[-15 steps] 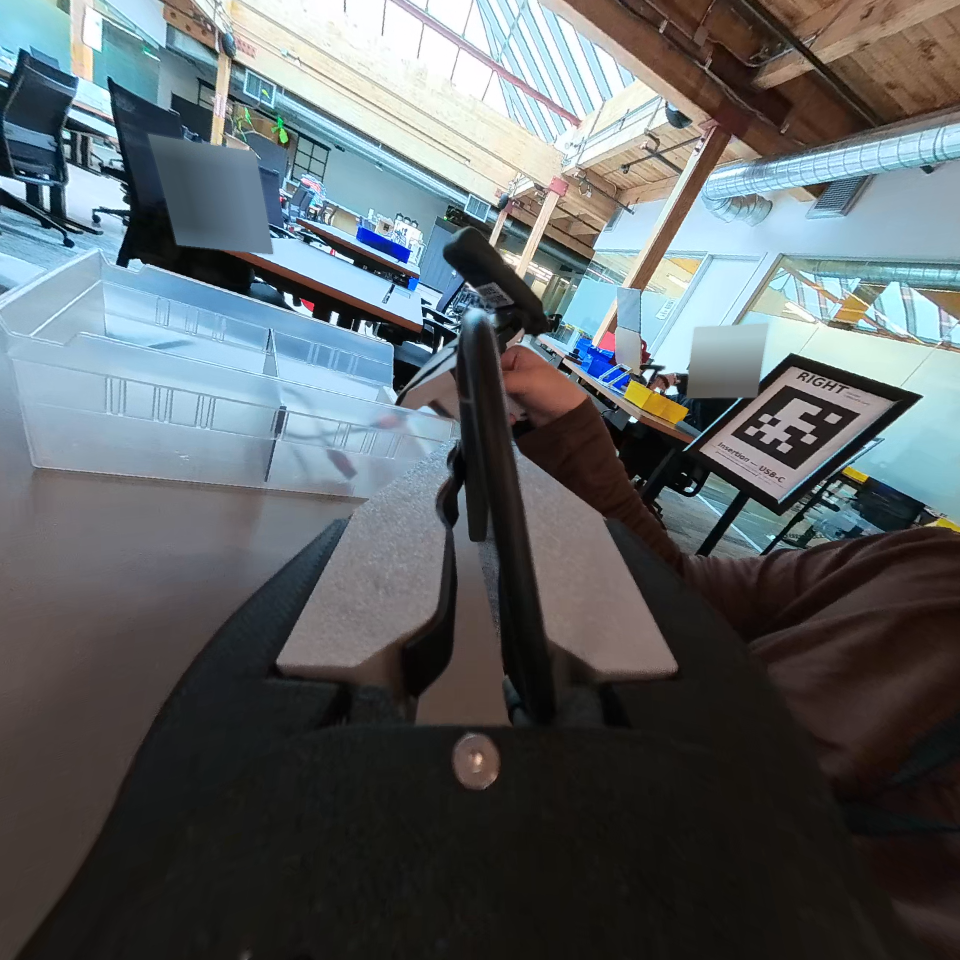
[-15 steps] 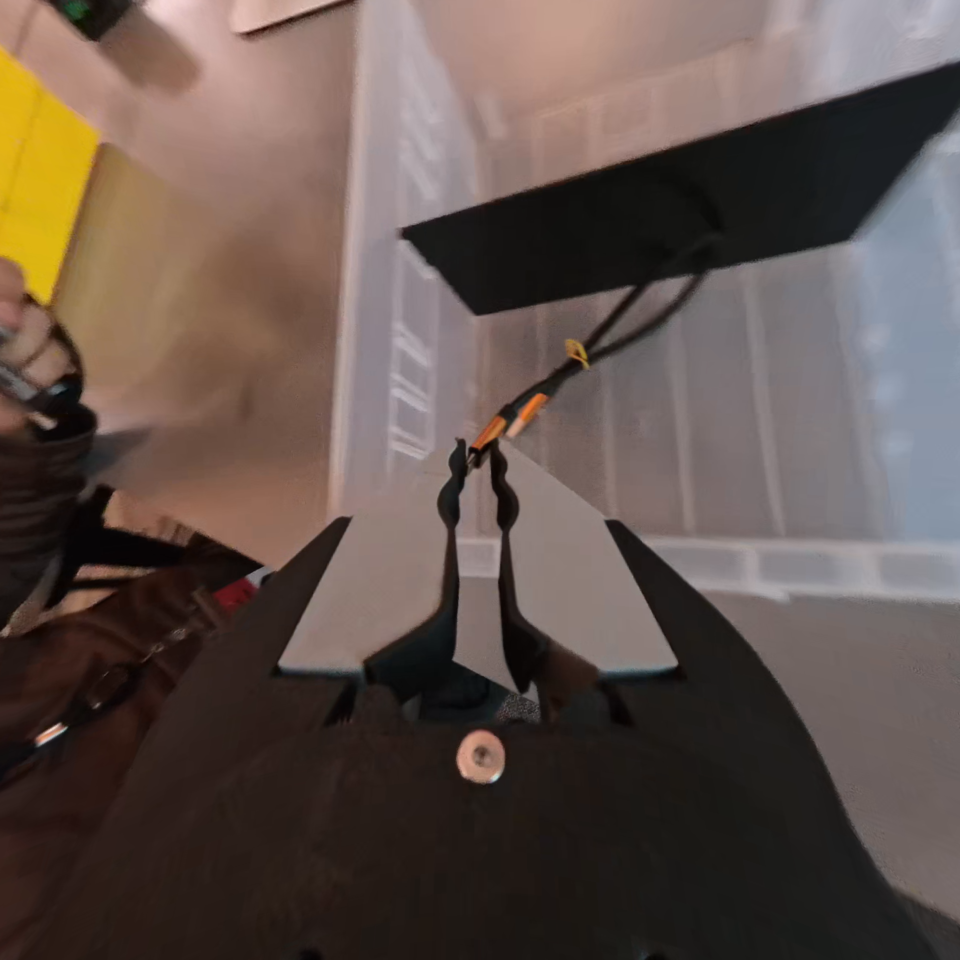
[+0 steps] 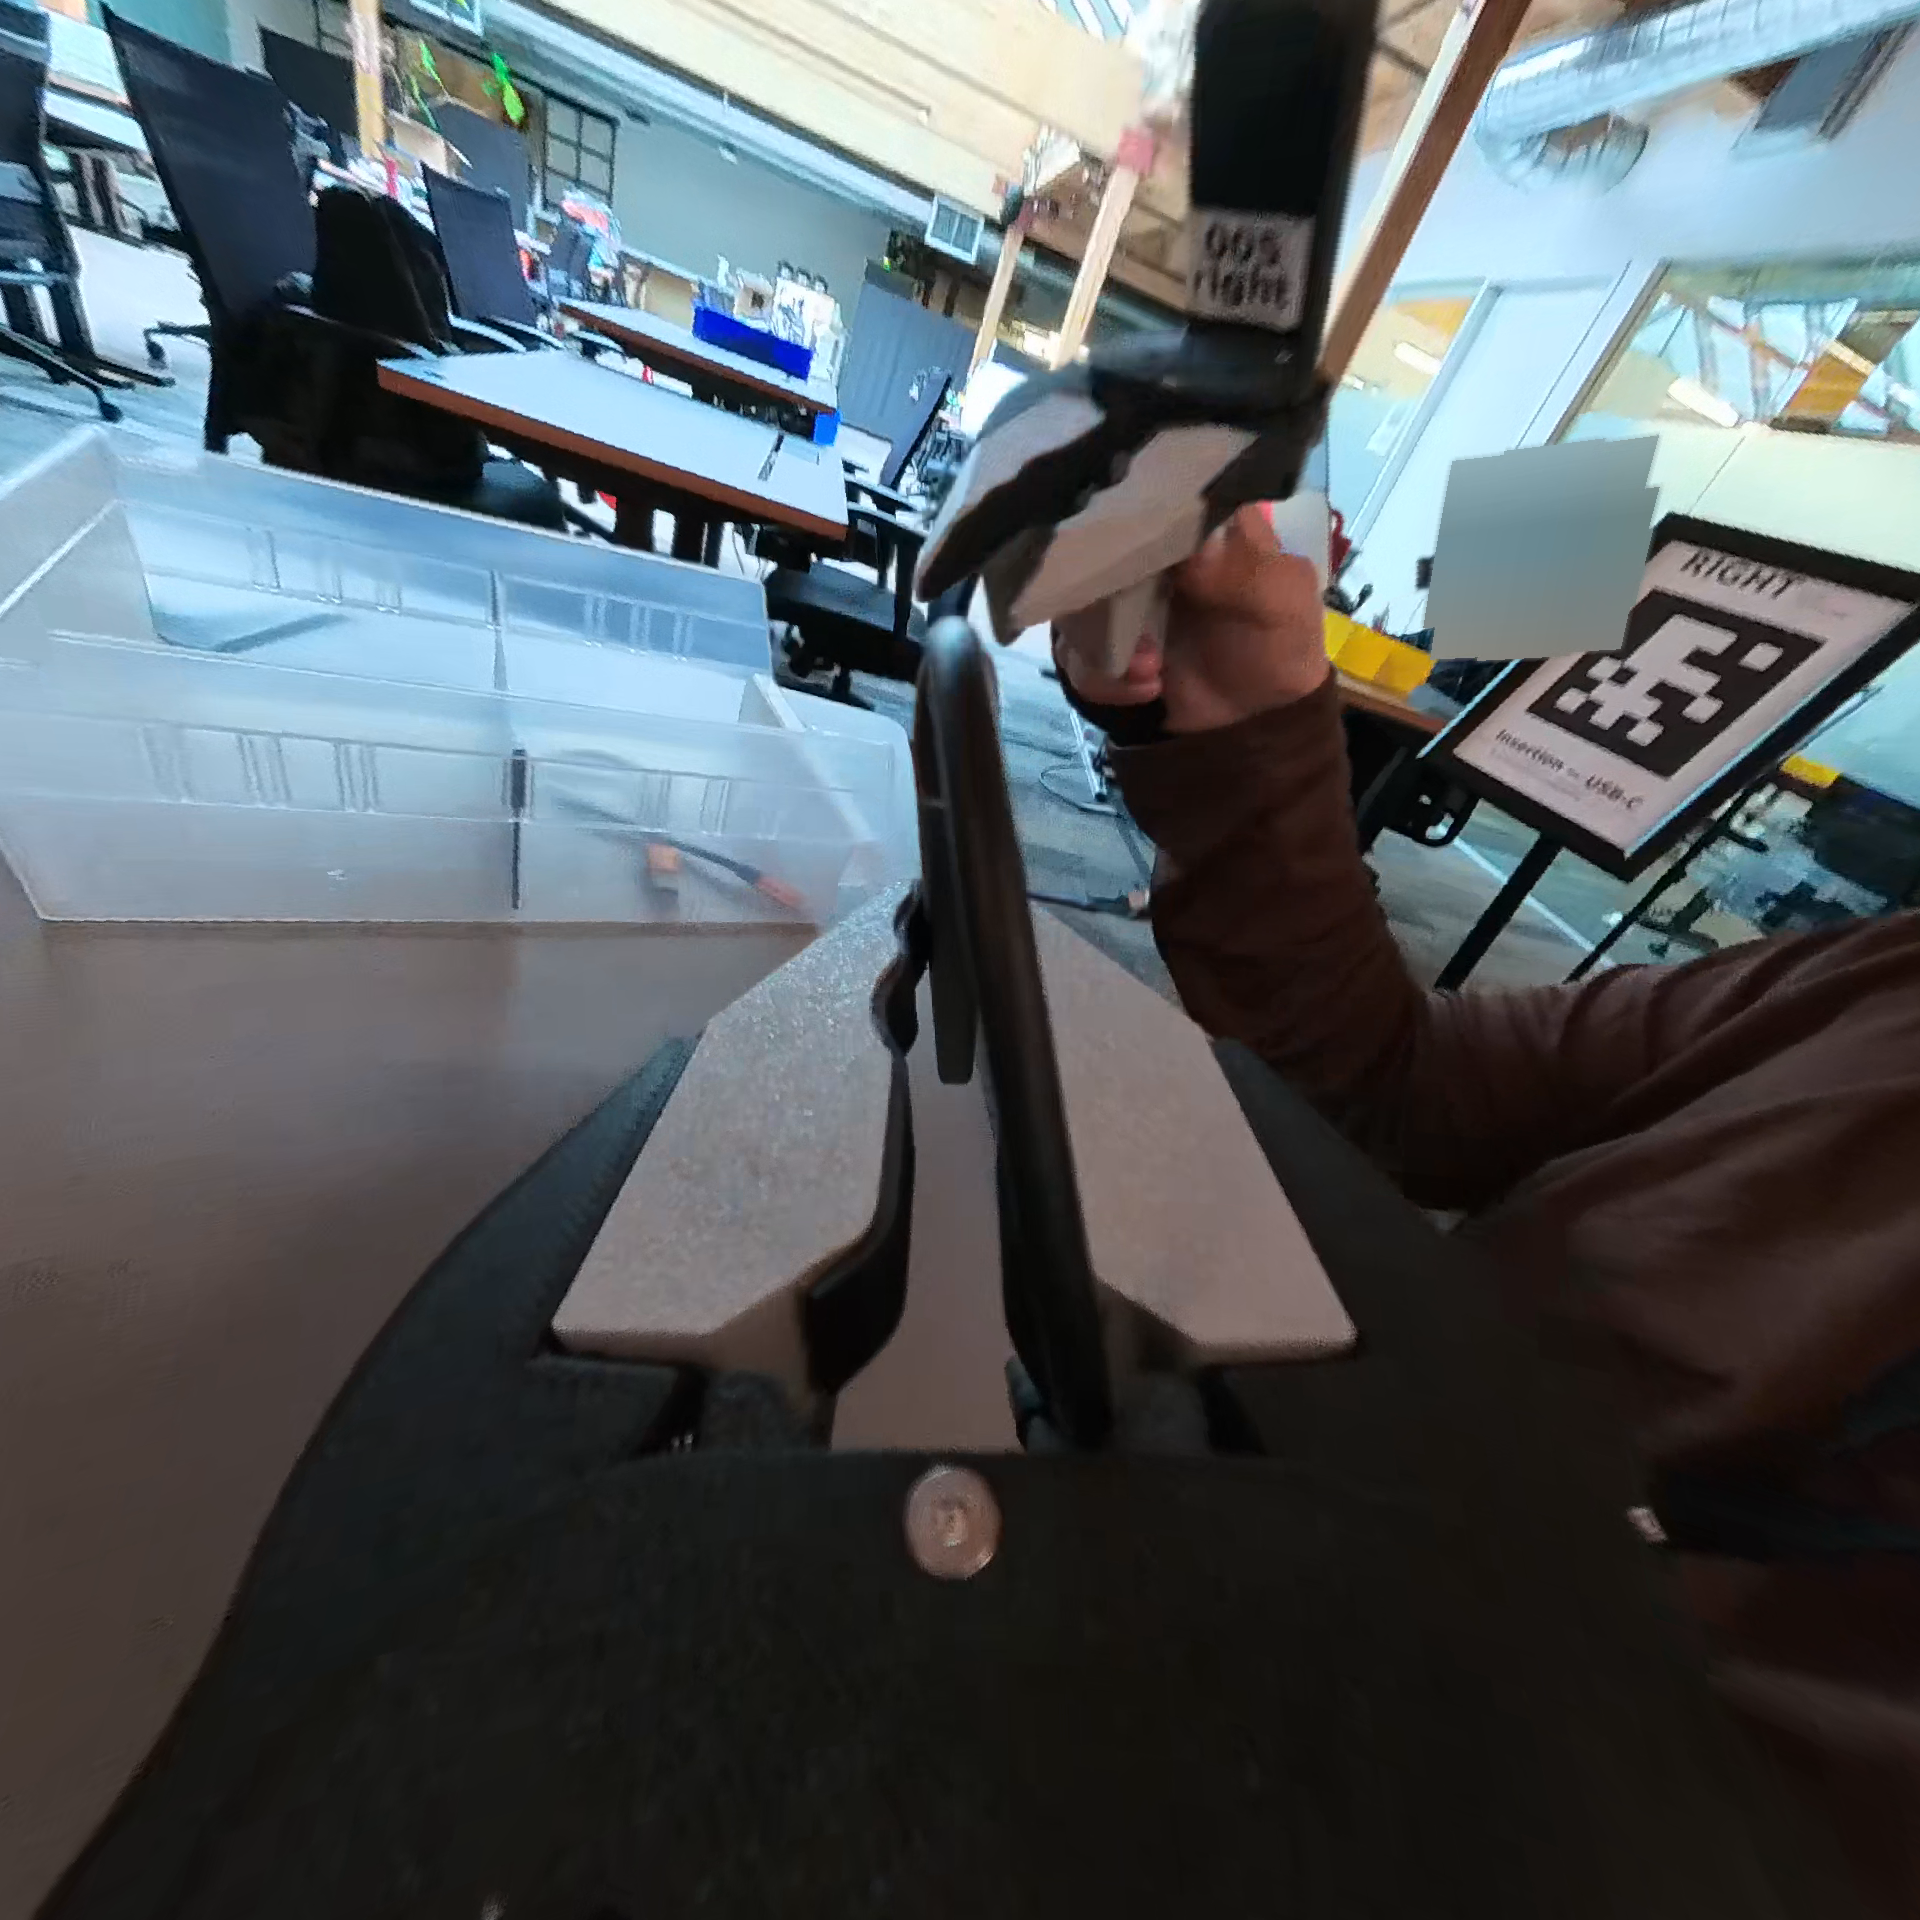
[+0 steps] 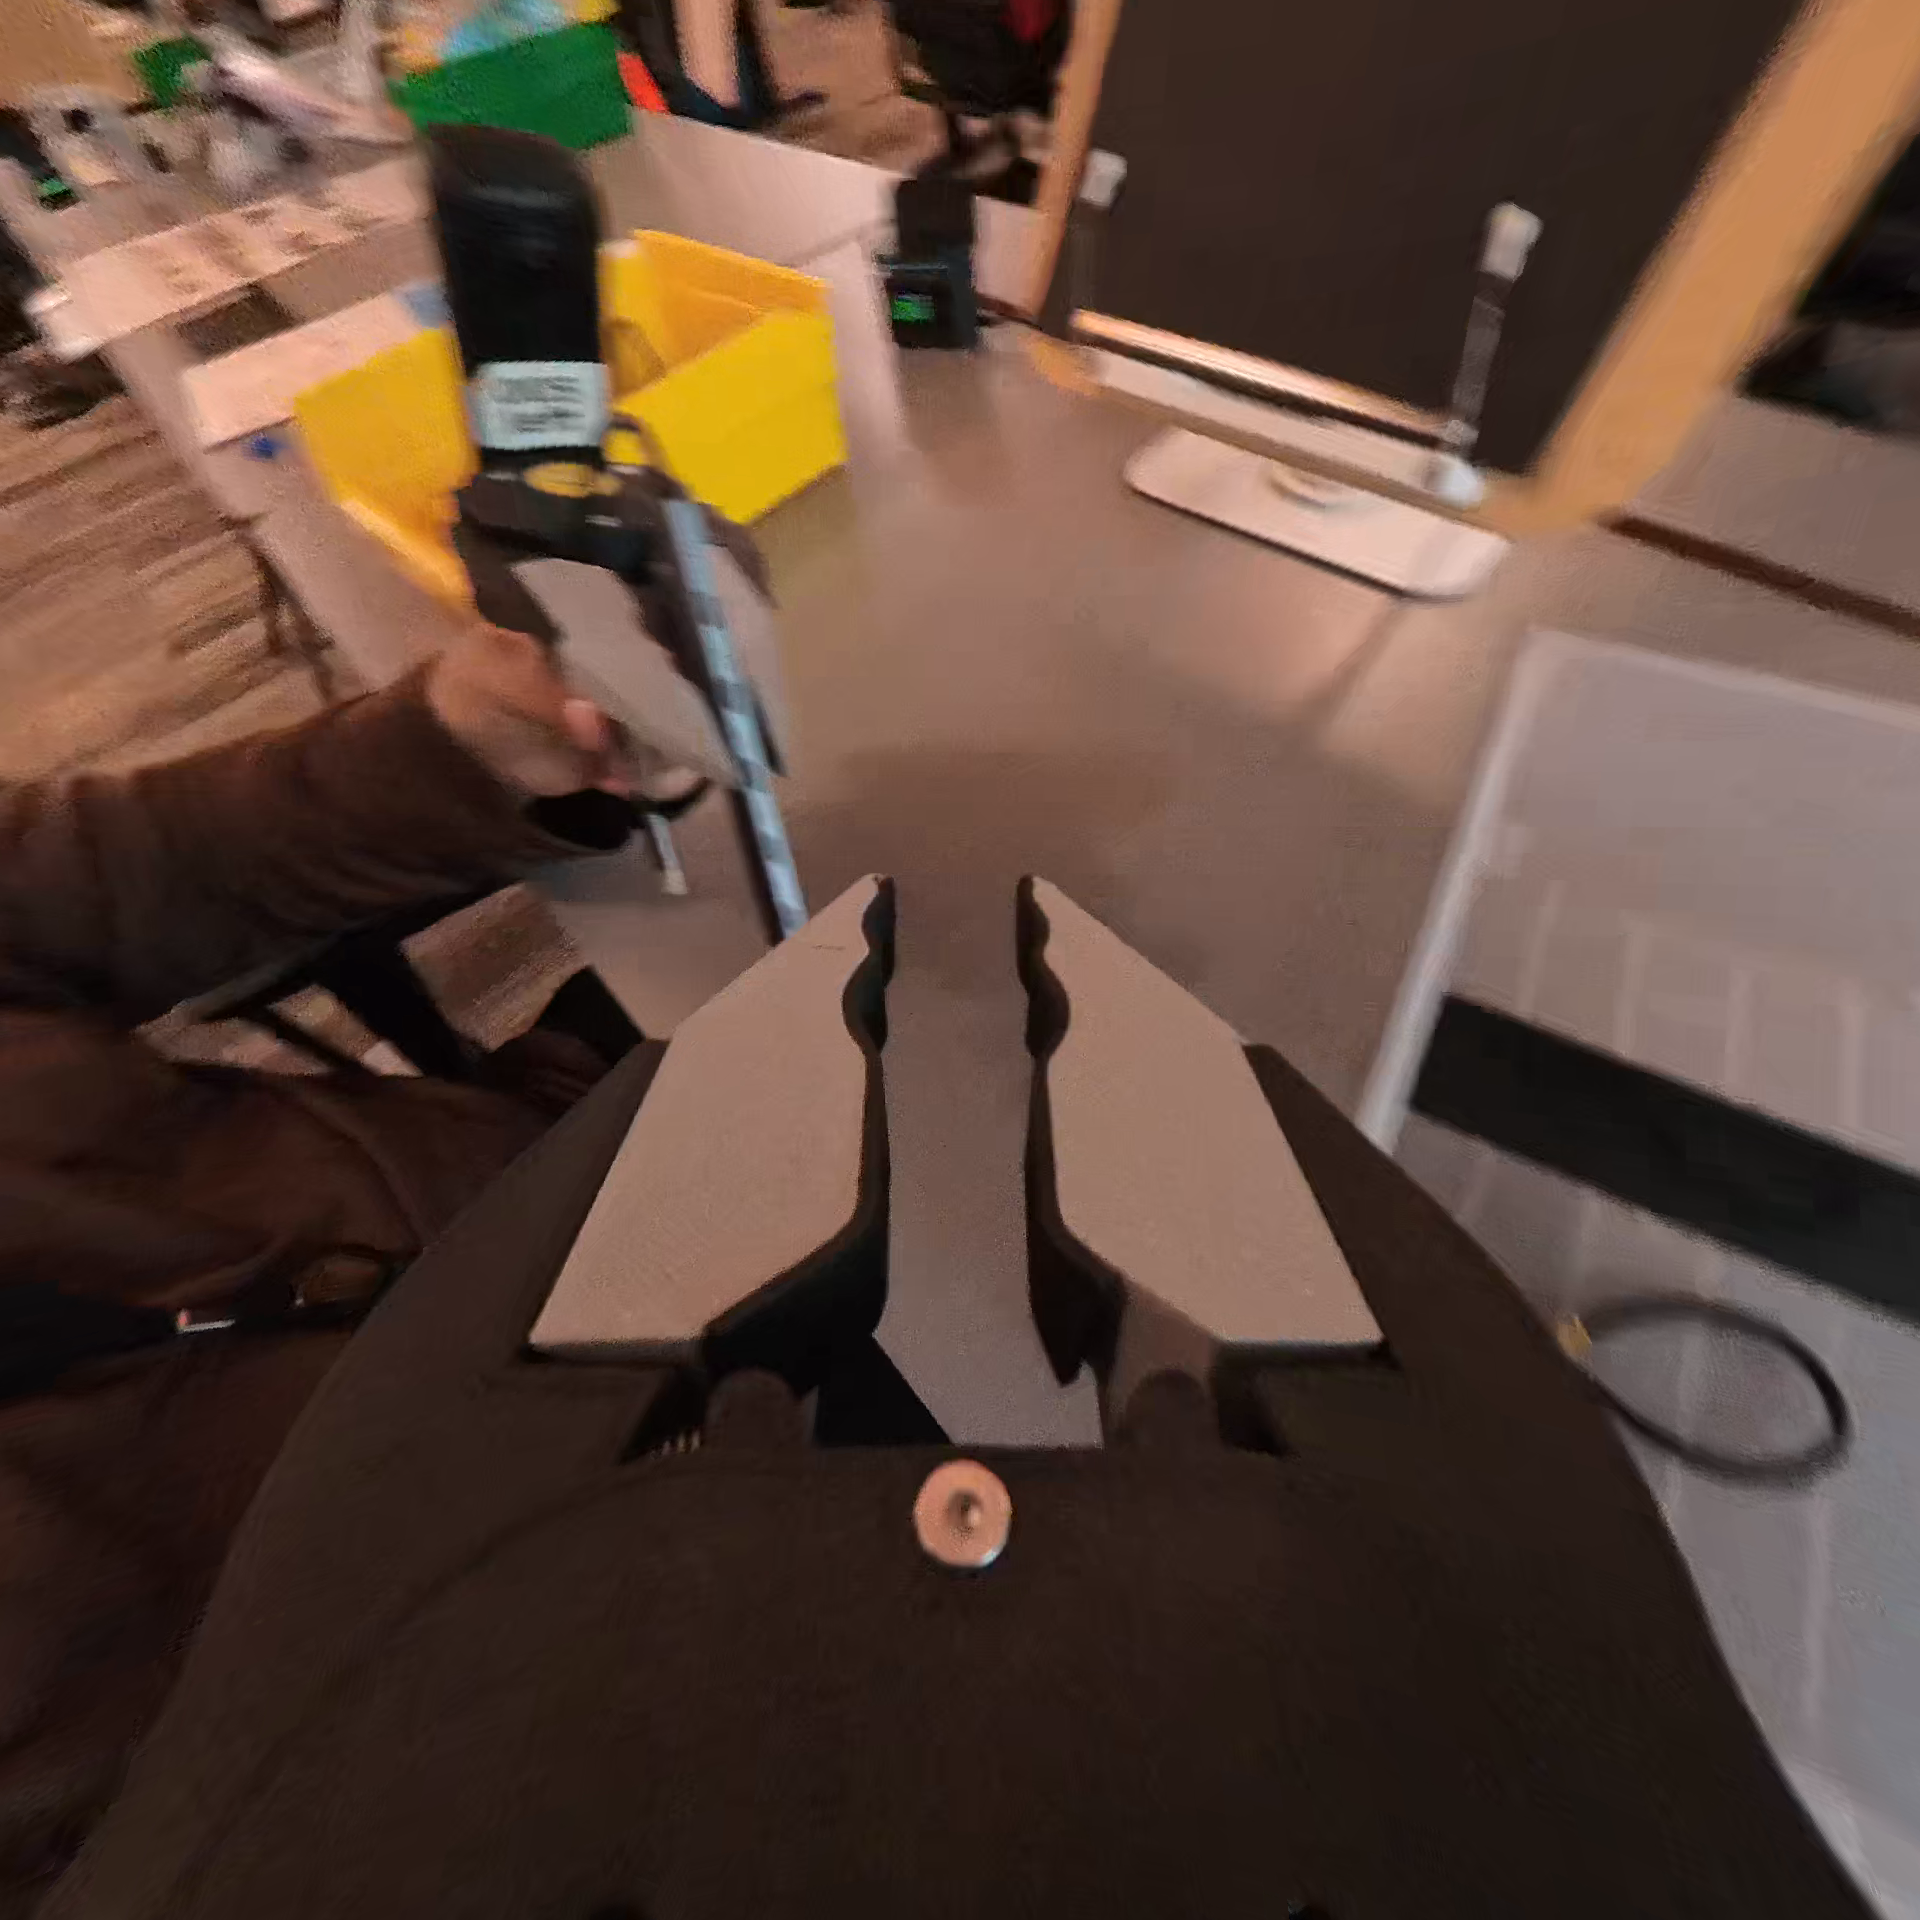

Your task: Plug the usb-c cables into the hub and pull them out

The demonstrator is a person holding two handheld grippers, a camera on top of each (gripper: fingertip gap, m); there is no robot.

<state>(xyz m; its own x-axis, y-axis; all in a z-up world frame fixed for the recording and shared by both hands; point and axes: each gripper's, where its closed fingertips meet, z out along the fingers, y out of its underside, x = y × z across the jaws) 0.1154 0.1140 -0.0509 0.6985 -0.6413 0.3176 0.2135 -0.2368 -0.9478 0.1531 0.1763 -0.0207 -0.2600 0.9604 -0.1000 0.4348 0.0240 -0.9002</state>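
Two clear plastic bins [image 3: 312, 727] sit left of my left gripper [image 3: 961, 935]; the nearer bin's right compartment holds orange-tipped usb-c cables [image 3: 717, 868]. My left gripper's fingers are clamped on the thin dark hub [image 3: 997, 1039], held edge-up. Right of the hub, my right gripper [image 4: 956, 904] is raised, fingers slightly parted and holding nothing.

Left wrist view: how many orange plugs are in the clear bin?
2. One orange plug lies in the clear bin's front right compartment, the other right of it; others may be hidden.
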